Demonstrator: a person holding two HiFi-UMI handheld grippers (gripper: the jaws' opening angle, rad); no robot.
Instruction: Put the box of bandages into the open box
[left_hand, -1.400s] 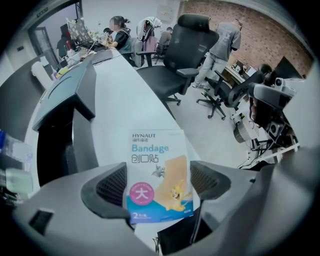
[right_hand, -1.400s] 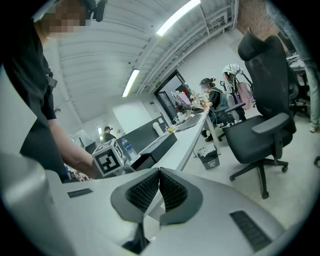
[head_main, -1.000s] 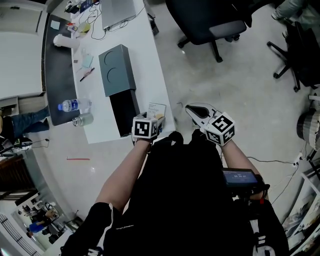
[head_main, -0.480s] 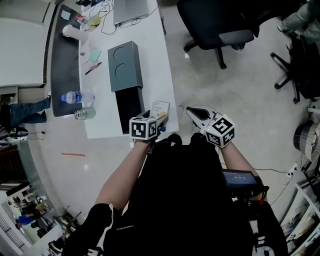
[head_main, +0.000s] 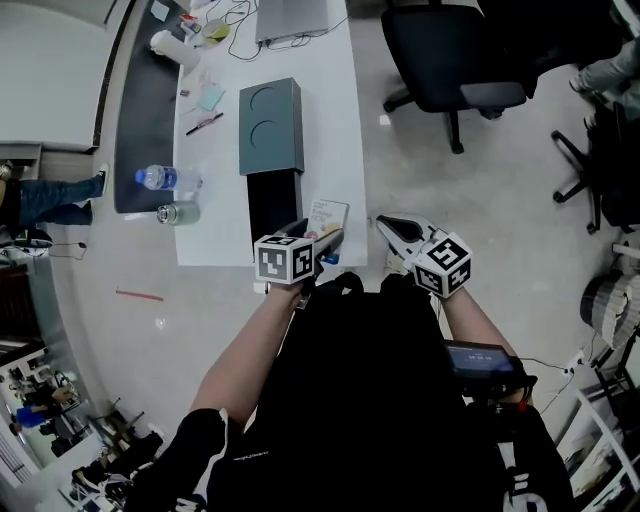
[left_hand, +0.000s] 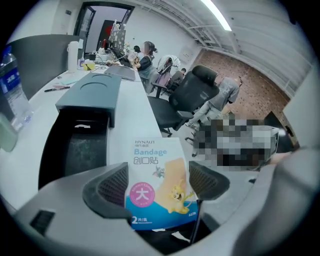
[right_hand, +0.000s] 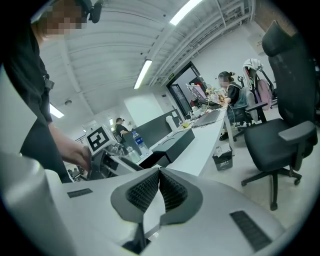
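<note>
The left gripper is clamped on the box of bandages, one ribbed pad against each side edge, with the printed face turned toward the camera. In the head view the box of bandages sits over the near right corner of the white table, just beside the right wall of the open box. That black open box lies lengthwise near the table's front edge, and its grey lid lies end to end beyond it. A strip of bare tabletop runs between the open box and the table's right edge. Past that edge is open floor as far as an office chair. On the other side, a water bottle lies well apart from the open box. The right gripper has its jaws pressed together with nothing in them; it hangs off the table over the floor, near the left one. From the head view the left gripper's marker cube covers most of its jaws. In the left gripper view the gripper's body hides the bandage box's bottom edge. The inside of the open box is too dark to make out, and a laptop is cut off at the top.
</note>
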